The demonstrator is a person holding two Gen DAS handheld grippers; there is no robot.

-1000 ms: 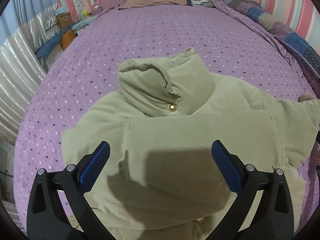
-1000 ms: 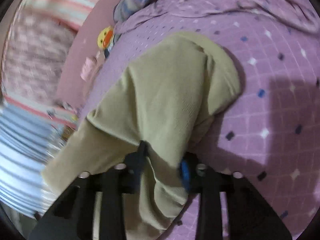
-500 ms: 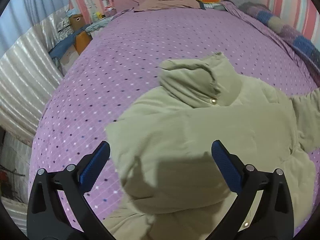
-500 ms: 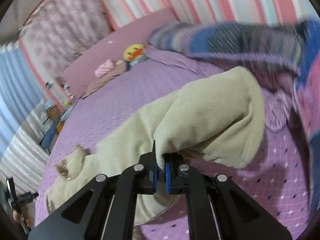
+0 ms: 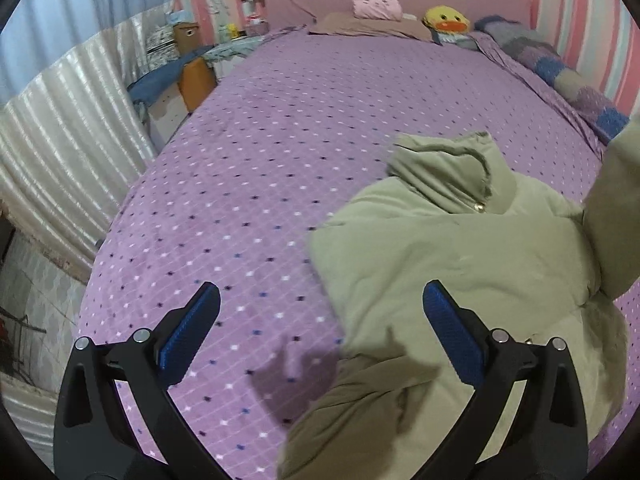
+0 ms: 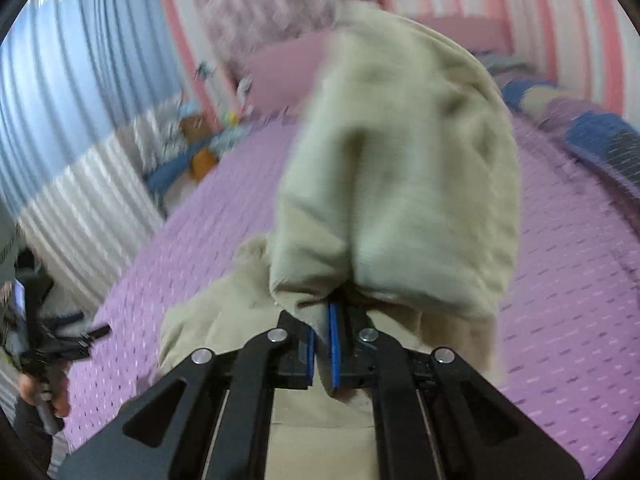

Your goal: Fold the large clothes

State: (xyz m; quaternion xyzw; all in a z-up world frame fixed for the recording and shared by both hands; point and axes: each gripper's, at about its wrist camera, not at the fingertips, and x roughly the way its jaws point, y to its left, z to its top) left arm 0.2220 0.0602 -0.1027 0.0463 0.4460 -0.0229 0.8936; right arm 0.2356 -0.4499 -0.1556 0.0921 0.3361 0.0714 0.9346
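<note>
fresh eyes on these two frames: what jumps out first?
The bulky pale olive-green padded jacket lies on the purple dotted bedspread, collar toward the headboard. In the right wrist view the right gripper is shut on a fold of the jacket's sleeve, which fills the centre of that view. The left gripper hangs open over the jacket's left edge, and a yellow duck plush sits by the pink headboard.

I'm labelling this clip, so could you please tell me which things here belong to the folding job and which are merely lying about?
Job:
- green jacket
- its sleeve, clamped in right gripper
- left gripper, open

Lying about:
- duck plush
- pink bundle
- patchwork quilt
</note>
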